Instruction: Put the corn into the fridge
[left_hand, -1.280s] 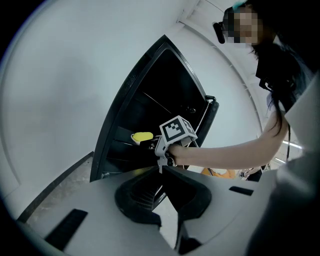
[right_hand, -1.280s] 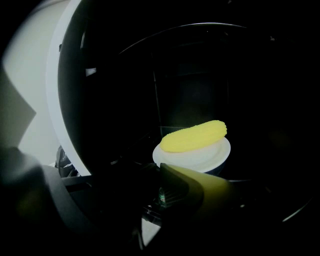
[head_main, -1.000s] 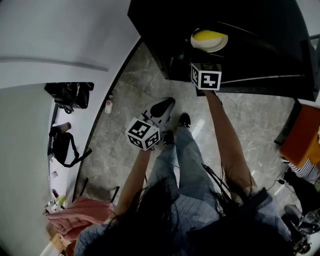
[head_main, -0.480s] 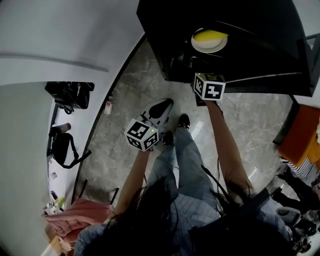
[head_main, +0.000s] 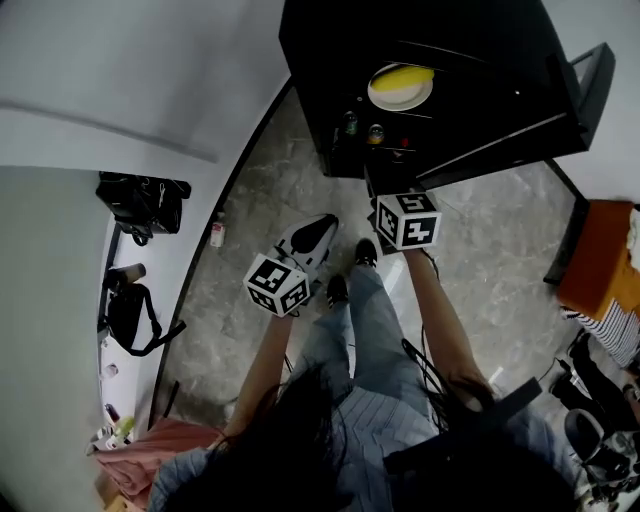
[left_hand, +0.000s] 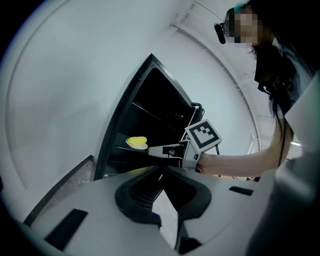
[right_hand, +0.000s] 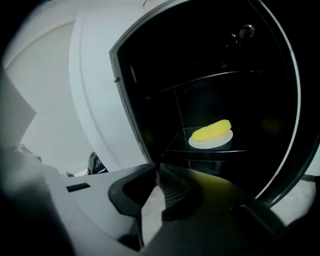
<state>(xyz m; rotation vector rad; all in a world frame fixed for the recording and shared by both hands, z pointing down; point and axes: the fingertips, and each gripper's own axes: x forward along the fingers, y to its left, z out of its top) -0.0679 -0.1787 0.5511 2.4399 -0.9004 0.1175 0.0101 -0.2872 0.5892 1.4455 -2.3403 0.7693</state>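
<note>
We see the left gripper (left_hand: 161, 170) over the grey floor (head_main: 260, 200), its jaws pressed together on nothing, and the right gripper (right_hand: 157, 170) just outside the open black fridge (head_main: 320, 60), its jaws likewise closed and empty. The corn (right_hand: 211, 131) lies on a white plate (right_hand: 210, 142) on a shelf (right_hand: 177, 141) inside, apart from both grippers. Darkness hides the rest of the interior, and we cannot identify the small items (head_main: 375, 132) lower down.
</note>
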